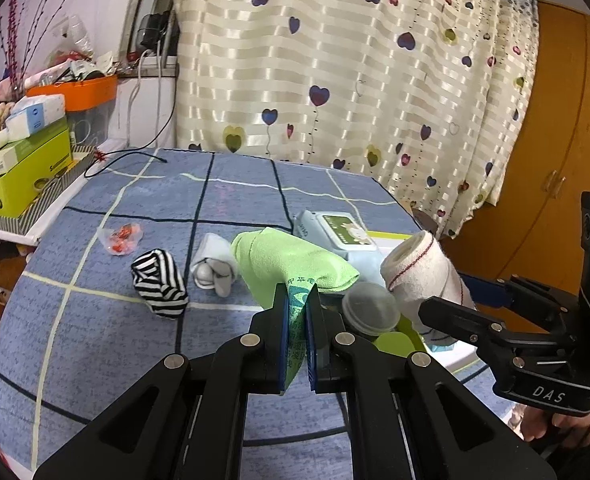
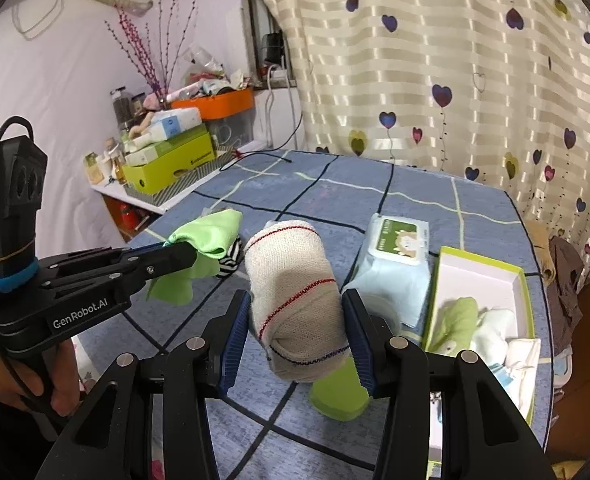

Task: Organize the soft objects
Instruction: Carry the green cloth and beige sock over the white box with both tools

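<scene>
Above the blue checked bed cover (image 2: 415, 192), we had both rolls lifted clear of the fabric. Our right gripper (image 2: 297, 320) was clamped across a rolled cream towel (image 2: 291, 284) with red stripes, its pads pressing the roll's two flanks, so the roll's long axis ran straight ahead along the fingers, pointing away from us and slightly up. Our left gripper (image 1: 297, 320) was pinched nearly closed on a corner of the green cloth (image 1: 291, 258), whose bulk stretched forward and leftward from the jaws. What the coming move turned on, we judged, was the open white box with a green rim (image 2: 525, 280), which lay to the right of the right gripper and a little nearer us, already holding a few soft bundles. The right hand was plainly the nearer one. A striped sock roll (image 1: 160, 284) and a grey-white sock roll (image 1: 213, 266) rested on the cover to the left.
</scene>
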`<state>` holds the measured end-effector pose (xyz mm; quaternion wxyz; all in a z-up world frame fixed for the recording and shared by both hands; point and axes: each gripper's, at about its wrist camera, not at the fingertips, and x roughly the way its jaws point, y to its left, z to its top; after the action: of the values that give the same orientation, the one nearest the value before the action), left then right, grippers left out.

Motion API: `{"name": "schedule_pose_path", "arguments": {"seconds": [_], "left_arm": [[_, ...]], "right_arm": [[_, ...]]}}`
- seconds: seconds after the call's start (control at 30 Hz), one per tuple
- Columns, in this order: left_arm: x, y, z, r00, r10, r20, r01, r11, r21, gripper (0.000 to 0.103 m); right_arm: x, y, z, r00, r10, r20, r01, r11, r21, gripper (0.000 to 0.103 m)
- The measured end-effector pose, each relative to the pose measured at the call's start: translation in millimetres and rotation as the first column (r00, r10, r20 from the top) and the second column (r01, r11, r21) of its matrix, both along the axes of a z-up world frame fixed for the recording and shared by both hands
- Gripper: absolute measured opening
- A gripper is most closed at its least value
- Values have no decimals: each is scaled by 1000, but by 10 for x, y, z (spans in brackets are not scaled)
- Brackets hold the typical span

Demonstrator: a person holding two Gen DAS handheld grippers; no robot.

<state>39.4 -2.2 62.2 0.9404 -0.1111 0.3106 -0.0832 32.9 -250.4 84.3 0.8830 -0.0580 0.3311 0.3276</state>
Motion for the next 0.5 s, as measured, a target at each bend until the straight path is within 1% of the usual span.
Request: {"name": "schedule_pose_path", "arguments": {"seconds": [0.3, 0.5], "left_arm": [[82, -225, 70, 999, -52, 5, 52, 999, 5, 7], [153, -413, 122, 994, -104, 13, 104, 995, 9, 7]], "right_arm": [[32, -303, 11, 998, -56, 6, 56, 998, 20, 46], [74, -603, 16, 992, -122, 10, 122, 992, 27, 46]]}}
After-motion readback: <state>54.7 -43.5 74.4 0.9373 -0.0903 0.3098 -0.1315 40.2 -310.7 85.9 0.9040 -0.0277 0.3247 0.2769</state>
